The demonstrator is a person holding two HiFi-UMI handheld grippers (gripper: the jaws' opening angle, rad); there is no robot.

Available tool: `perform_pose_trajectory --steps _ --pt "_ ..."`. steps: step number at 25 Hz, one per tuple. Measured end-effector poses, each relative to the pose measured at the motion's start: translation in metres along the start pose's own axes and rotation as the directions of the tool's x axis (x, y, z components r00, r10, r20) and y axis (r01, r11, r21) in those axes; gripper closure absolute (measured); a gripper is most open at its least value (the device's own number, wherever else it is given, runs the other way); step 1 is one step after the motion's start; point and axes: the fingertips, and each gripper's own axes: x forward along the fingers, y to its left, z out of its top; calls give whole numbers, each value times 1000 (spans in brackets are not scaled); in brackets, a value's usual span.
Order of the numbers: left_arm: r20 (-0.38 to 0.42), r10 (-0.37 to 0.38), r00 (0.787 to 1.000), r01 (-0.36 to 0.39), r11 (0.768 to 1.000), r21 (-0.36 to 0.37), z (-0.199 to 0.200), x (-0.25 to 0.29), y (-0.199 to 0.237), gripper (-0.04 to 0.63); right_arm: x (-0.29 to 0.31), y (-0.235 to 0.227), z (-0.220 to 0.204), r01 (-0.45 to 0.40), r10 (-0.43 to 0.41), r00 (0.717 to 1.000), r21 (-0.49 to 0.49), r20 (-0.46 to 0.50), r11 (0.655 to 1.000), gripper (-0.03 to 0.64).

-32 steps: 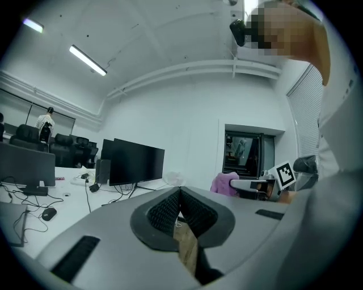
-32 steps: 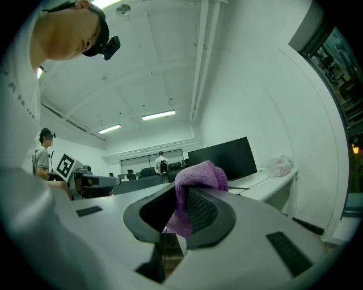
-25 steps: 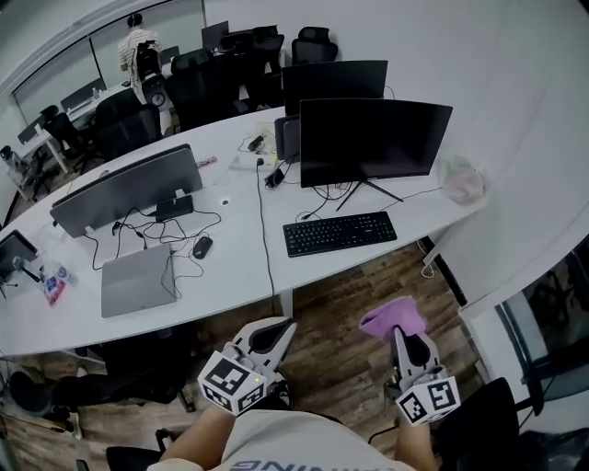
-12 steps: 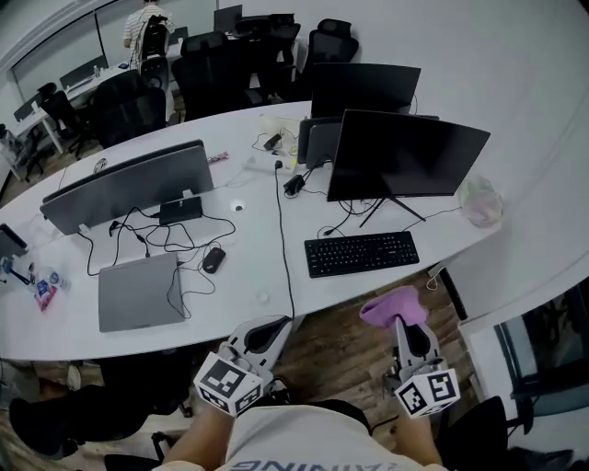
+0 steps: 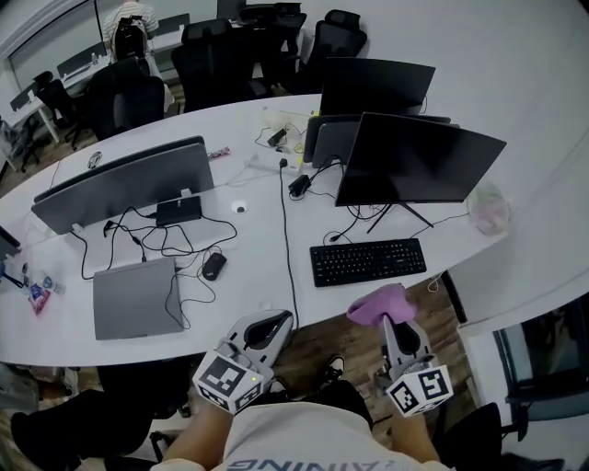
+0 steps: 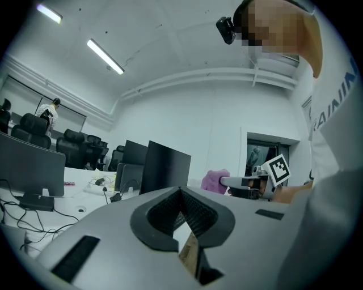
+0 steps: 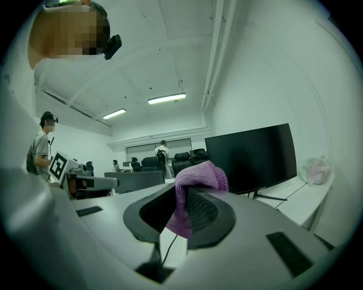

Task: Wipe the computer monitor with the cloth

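Closer to the bench (image 5: 248, 241) than a second ago, both claws now hang at its near edge, and the monitors show larger in my head view. Nearest to me, over the wooden floor (image 5: 336, 342), the left claw (image 5: 276, 322) is closed. Its tips meet with nothing between them, and its own view shows only a small diamond-shaped gap behind the tips.

Beside it, the right claw (image 5: 390, 320) is clamped on the purple cloth (image 5: 375, 303). The cloth bunches up over the jaw tips and, seen from above, overlaps the bench edge just below the black keyboard (image 5: 366, 261). It is off the screen and well apart from it.

Left of the keyboard lie a black mouse (image 5: 213, 266) with its cable and a closed grey laptop (image 5: 131, 297). Behind the keyboard stands the black monitor (image 5: 419, 161) on a thin-legged stand, its screen dark and facing me. In the right gripper view it fills the space just right of the cloth. A pale plastic bag (image 5: 488, 210) sits beside it at the bench's right end.

A second dark monitor (image 5: 377, 86) stands behind the first. A grey-backed screen (image 5: 124, 184) stands at the left with cables trailing from it. Farther off, black office chairs (image 5: 225, 55) line the far side of the bench, and a person (image 5: 129, 23) stands at the back of the room.
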Motion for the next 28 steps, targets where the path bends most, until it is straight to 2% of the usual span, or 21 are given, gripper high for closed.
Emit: perform_pose_trajectory --steps 9,15,23,28 --pt "-18 45 999 -44 999 21 3 42 15 586 50 -36 -7 -76 76 997 39 -17 996 554" --pt "-12 143 990 -144 988 -49 6 89 38 586 93 -86 -1 -134 136 990 61 -26 989 554" --pt "-24 249 968 -250 966 -62 9 152 51 586 142 -148 2 -234 240 969 87 -62 968 554" --pt "-37 349 936 -351 933 -74 12 172 59 586 167 -171 -3 -309 322 942 126 -100 943 554"
